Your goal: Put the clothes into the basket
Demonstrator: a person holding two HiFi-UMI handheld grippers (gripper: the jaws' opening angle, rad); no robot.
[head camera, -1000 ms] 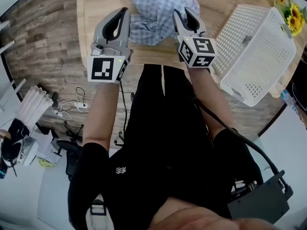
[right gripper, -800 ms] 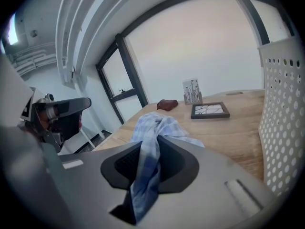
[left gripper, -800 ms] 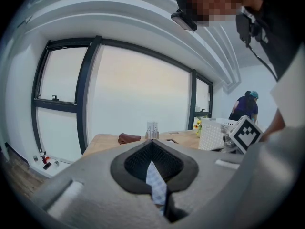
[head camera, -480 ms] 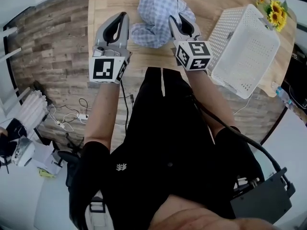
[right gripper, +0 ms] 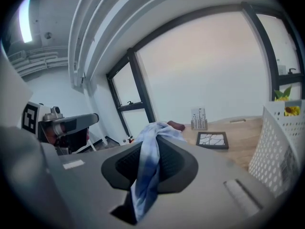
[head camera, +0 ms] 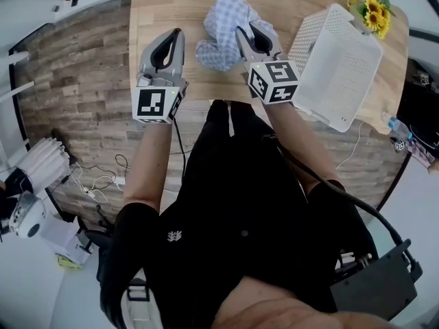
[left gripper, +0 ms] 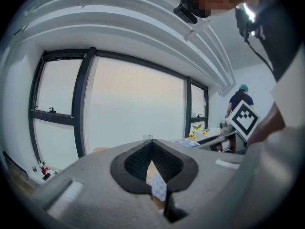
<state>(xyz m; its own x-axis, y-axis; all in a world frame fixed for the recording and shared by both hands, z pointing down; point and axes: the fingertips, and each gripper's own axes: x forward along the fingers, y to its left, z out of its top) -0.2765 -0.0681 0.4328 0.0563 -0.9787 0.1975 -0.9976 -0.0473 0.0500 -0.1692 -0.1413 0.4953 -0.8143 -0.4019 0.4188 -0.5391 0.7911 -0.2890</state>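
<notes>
The right gripper (head camera: 250,33) pinches only a narrow fold of the checked shirt (head camera: 225,16), whose bulk bunches over the middle of the desk (head camera: 161,2). The left gripper (head camera: 175,36) is closed on nothing beside it. That thin hold could slip, or the trailing cloth could snag and tip the basket (head camera: 339,67) at the desk's right edge.

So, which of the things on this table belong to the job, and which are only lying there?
Belong to the job:
- checked garment, pinched in the right claw
- white basket

Only lying there:
- sunflowers
- framed picture
</notes>
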